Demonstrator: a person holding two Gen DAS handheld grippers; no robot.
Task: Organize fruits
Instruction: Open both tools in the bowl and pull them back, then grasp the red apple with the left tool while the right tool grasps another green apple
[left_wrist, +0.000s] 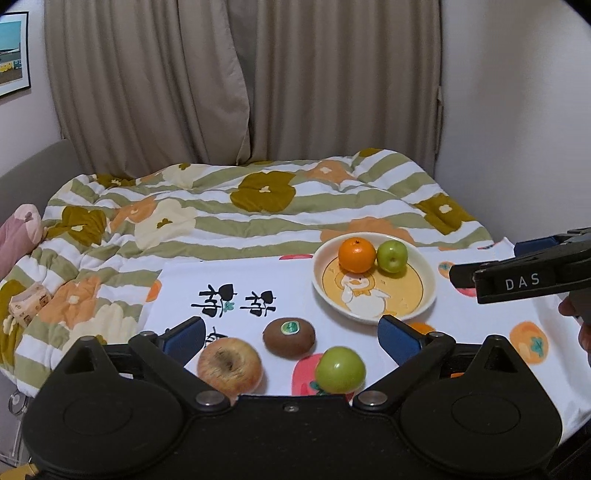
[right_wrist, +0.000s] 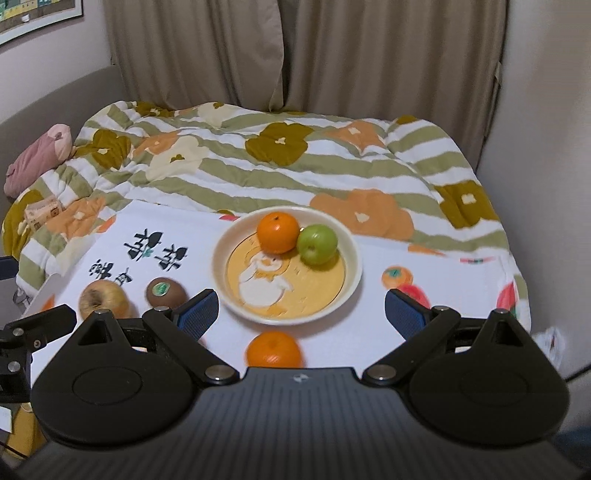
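I count two fruits in the plate — an orange and a green apple — while both grippers, left and right, gape empty, and a red apple, kiwi, second green apple and second orange wait on the cloth.

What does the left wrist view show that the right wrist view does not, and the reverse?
Only the left wrist view shows the loose green apple on the cloth, near the kiwi.

Only the right wrist view shows the loose orange in front of the plate.

Both show the plate holding an orange and a green apple, plus the kiwi and the reddish apple beside it.
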